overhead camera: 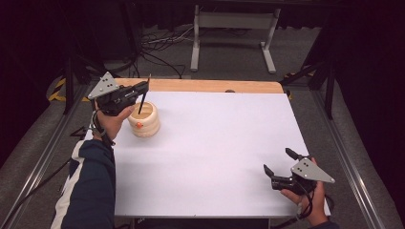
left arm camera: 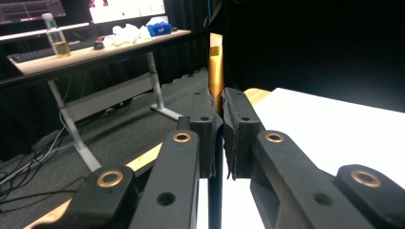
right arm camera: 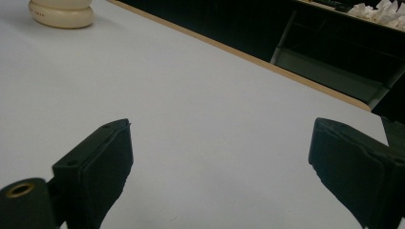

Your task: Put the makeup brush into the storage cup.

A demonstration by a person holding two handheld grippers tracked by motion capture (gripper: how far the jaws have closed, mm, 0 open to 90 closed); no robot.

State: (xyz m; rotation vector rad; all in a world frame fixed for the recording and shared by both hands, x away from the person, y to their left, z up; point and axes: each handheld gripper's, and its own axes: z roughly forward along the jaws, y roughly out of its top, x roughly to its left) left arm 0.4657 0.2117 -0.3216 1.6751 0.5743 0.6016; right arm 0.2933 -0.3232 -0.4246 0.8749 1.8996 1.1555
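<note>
Left claw [overhead camera: 143, 93] clamped on a thin dark stick with a golden end [left arm camera: 216, 71], its lower tip hanging just below the claw over the ribbed wooden pot [overhead camera: 144, 119]. The stick appears light, stiff and slippery; a mid-shaft hold suits it. Right claw [overhead camera: 279, 162] rests wide apart, empty, on the white worktop [overhead camera: 215, 143].

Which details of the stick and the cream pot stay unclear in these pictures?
- Stick, high view: its lower end is hidden inside the cream pot.
- Stick, left gripper view: the left tongs cover its middle; the bottom edge cuts it off.
- Pot, right gripper view: the top edge cuts it off.
- Orange mark on the pot: too small to identify.
</note>
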